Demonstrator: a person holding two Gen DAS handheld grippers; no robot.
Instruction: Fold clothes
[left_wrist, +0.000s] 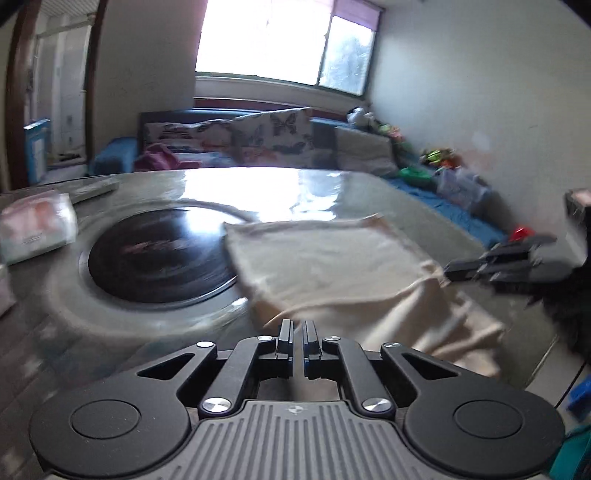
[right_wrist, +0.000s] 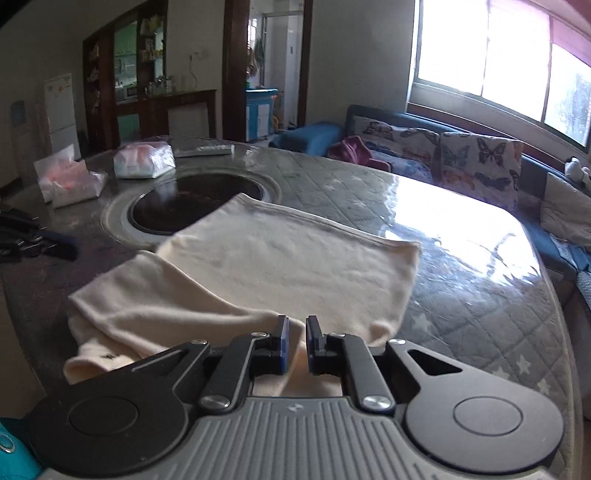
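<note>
Cream garment (right_wrist: 280, 258) lies on the round table (right_wrist: 461, 280), partly folded, far edge overlapping the dark round inset (right_wrist: 192, 206) at table centre. Near end is bunched in loose folds toward the table edge.

L gripper (left_wrist: 297, 334): fingers nearly together, thin gap, nothing visibly pinched between them (view is motion-blurred, so cloth contact at the tips is unclear). It sits just short of the garment's near edge.

R gripper (right_wrist: 296, 332): fingers drawn close over the bunched near end, cream fabric showing in the gap and under the pads; looks clamped on the garment. In the left view it reaches in from the right at the cloth's corner.

Plastic bags (right_wrist: 144, 160) on the far-left side of the table, well apart from the garment.
</note>
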